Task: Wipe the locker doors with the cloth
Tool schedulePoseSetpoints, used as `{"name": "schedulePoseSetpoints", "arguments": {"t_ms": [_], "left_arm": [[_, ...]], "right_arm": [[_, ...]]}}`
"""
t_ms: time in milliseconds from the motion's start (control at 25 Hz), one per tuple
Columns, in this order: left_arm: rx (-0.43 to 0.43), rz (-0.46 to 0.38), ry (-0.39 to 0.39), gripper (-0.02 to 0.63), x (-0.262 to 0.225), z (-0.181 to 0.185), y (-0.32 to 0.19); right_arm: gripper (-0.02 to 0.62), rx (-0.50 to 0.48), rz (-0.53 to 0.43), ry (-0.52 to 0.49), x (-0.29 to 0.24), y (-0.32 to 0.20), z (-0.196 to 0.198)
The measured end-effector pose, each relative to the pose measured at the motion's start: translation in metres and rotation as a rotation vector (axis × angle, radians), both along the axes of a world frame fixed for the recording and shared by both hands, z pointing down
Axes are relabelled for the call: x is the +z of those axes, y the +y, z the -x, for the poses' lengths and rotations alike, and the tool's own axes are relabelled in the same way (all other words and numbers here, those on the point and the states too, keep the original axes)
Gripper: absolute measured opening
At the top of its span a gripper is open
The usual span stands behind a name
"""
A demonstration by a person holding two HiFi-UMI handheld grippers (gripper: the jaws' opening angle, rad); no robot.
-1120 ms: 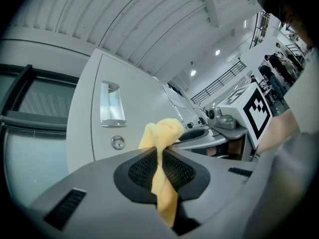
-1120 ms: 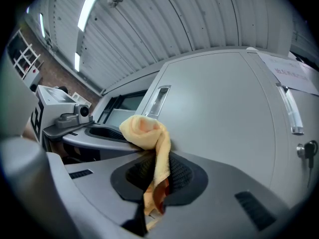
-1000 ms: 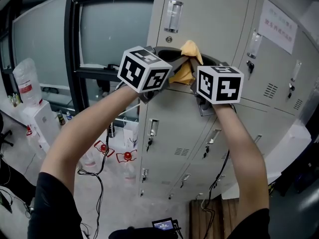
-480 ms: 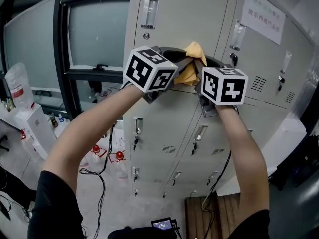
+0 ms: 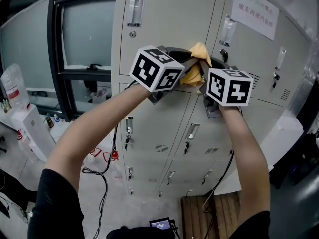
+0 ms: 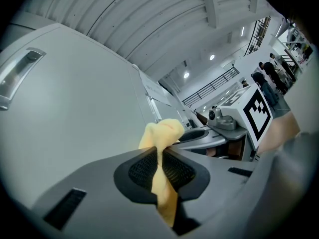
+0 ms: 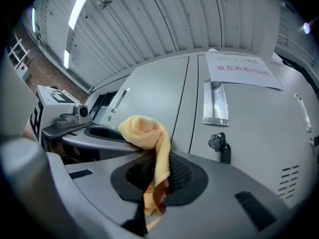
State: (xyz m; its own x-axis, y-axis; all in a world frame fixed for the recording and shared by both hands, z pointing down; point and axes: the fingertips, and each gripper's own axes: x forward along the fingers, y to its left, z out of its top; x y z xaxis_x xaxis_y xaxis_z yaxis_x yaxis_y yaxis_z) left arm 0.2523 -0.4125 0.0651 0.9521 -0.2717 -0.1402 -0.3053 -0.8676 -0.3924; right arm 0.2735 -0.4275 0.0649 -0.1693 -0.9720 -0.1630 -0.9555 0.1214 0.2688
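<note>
- The left gripper (image 6: 160,169) has its jaws fully together on one end of the soft yellow cloth (image 5: 195,63). The fabric is pinched between the ribbed black pads, and a tail hangs out behind them.
- The right gripper (image 7: 158,176) is closed in the same way on the other end. The cloth therefore makes a small bunched knob between the two tips, which stand just beside each other.
- This knob is at the upper row of the pale grey metal locker doors (image 5: 164,24), near the lower right corner of the leftmost upper door. It is close to the vertical seam towards the door with the white paper notice (image 5: 254,11). Whether it really presses on the metal, I cannot tell from any view.
- In my judgement the step in hand is a sideways stroke across the door face. To do it well, both hands should lean a little forward, so that the fabric and not the hard jaw tips meets the paint.
- Both grippers should travel together at the same height. If they drift apart, the cloth is stretched and may slip out of one grip.
- The knob is small, so the strokes should overlap, row after row.
- Take care near the clear plastic handle (image 7: 215,103) and the small round lock with a dark tag (image 7: 219,146) on the next door. The cloth could catch there, so it is better to go around them.
</note>
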Motion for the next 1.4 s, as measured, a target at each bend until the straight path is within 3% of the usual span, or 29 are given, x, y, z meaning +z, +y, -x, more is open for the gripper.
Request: {"name": "schedulePoseSetpoints", "arguments": {"t_ms": [240,440,1040,1400], "left_arm": [[0.003,0.006,0.011,0.043,0.001,-0.002,0.002],[0.044,0.017,0.043,0.043,0.001,0.015,0.007],[-0.12,0.003,0.026,0.043,0.026,0.156,-0.032],[-0.165,0.006,0.04,0.043,0.037,0.211,-0.048]], "right_arm": [[0.061,-0.006,0.002,-0.012,0.001,0.002,-0.001],[0.061,-0.074,-0.009,-0.057,0.001,0.006,0.016],[0.061,-0.239,0.021,-0.041,0.026,-0.038,0.159],[0.061,-0.25,0.02,-0.009,0.037,-0.053,0.215]]}}
